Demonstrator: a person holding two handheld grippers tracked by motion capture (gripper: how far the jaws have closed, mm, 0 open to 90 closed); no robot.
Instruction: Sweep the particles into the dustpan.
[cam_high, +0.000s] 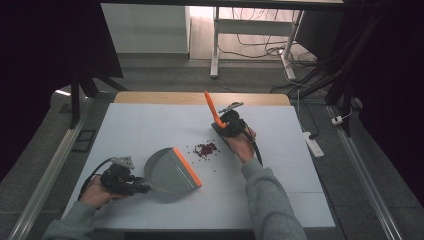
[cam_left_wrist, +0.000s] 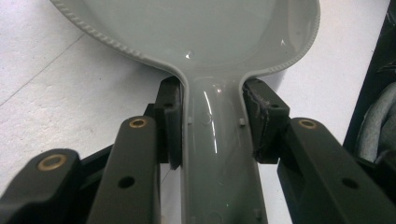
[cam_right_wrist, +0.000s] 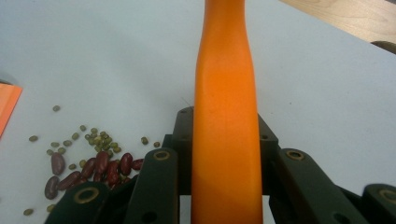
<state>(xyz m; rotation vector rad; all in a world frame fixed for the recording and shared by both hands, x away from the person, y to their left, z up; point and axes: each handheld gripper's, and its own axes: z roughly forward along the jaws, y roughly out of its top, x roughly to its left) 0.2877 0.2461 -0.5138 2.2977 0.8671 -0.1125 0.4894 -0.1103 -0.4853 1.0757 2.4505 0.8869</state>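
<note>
Left gripper, near the table's front-left corner, is clamped on the grey dustpan's handle. Right gripper, toward the table's middle, grips the orange brush handle. A pile of beans lies between dustpan and right gripper.

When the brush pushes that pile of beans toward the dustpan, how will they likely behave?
The beans lie loose, a mix of large red and tiny green ones, so they will probably scatter rather than move together. Being rounded on a smooth table, strays may roll past the dustpan.
</note>
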